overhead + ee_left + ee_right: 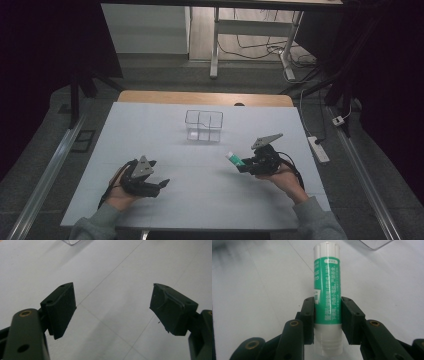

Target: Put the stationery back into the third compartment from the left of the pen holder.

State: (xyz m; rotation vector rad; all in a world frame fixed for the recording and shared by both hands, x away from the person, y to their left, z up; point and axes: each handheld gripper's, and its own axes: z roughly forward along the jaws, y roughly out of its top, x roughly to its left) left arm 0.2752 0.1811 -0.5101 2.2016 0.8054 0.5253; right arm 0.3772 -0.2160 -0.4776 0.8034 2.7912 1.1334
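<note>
1. Glue stick [327, 290]: smooth cylinder with a green label and translucent white ends, clamped in the right gripper [243, 164] at frame centre-right, above the surface [150, 135].
2. Clear compartment box [203, 125]: rigid, upper centre; judged the destination, not yet reached.
3. Left gripper [162, 183]: lower left, jaws apart, empty.
</note>
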